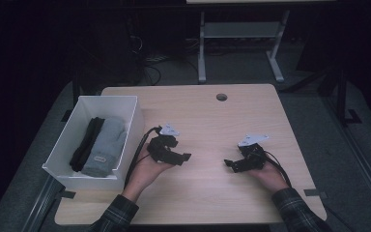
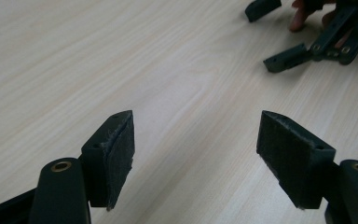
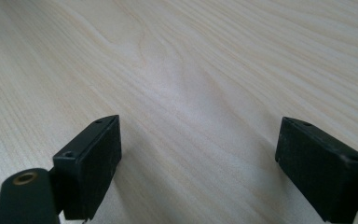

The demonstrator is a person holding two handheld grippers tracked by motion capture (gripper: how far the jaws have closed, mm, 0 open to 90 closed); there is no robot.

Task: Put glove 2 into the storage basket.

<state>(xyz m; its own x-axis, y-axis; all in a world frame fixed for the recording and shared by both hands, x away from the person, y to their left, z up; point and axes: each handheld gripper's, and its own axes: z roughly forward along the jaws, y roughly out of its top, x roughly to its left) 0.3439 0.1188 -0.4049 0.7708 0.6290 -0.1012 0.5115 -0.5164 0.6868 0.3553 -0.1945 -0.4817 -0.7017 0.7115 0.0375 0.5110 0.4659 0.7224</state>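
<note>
The grey mitten (image 1: 104,145) lies inside the white box (image 1: 128,126), and the black cloth thing (image 1: 85,143) lies right beside it in the same box, the two touching along their long sides. I cannot tell if the black thing is a glove or a sock. The box sits on the wooden table (image 1: 207,121), just beside the left gripper (image 1: 182,157), on its outer side, away from the other tool. The left gripper points toward the middle of the table, and its jaws stand wide apart with nothing between them. In the left gripper view only bare wood shows between its two dark pads (image 2: 119,154). The right gripper (image 1: 230,165) sits across from the left one, well apart from the box, and its tip points back at the left gripper. Its jaws are spread wide too, with only bare wood between them in the right gripper view. Both tools rest low, near the table top, held in the person's hands. No loose clothes lie on the table near either tool. So I think the packing part looks done, since both soft things are already in the box and both tools are empty. From these pictures there seems to be nothing left out on the table to pick up.
</note>
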